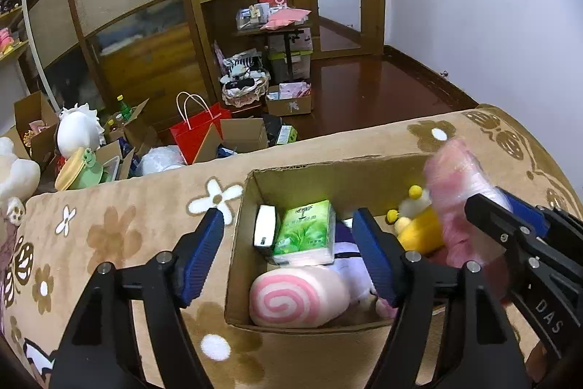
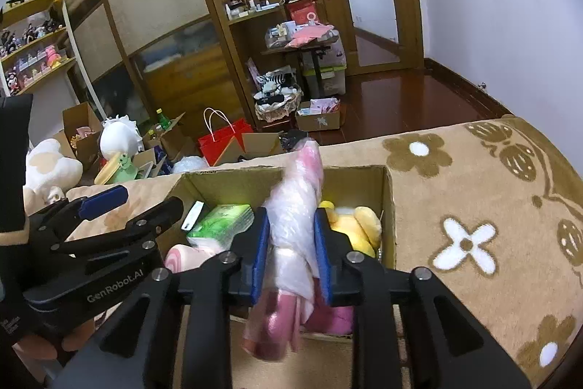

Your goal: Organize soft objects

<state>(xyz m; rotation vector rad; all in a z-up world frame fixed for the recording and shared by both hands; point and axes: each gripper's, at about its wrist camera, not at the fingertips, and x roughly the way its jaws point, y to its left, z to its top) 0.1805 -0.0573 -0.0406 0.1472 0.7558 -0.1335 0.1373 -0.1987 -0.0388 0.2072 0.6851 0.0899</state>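
An open cardboard box point(image 1: 328, 174) point(image 2: 388, 203) sits on a tan flowered blanket. Inside lie a pink swirl roll plush point(image 1: 298, 298) point(image 2: 178, 256), a green tissue pack point(image 1: 306, 232) point(image 2: 222, 221), a small white device point(image 1: 265, 225), a yellow plush point(image 1: 419, 228) point(image 2: 359, 225) and a pale purple soft item point(image 1: 351, 265). My right gripper point(image 2: 291, 225) point(image 1: 492, 210) is shut on a pink soft item wrapped in clear plastic point(image 2: 295, 206) point(image 1: 459, 192), held over the box's right side. My left gripper point(image 1: 288, 239) point(image 2: 145, 203) is open and empty over the box's left wall.
The blanket point(image 1: 127, 243) point(image 2: 473, 206) covers the surface around the box. Beyond its far edge the floor holds cardboard boxes, a red paper bag point(image 1: 196, 133) point(image 2: 222, 141), plush toys point(image 1: 78, 130) and a basket point(image 1: 244, 90). Wooden cabinets and shelves stand behind.
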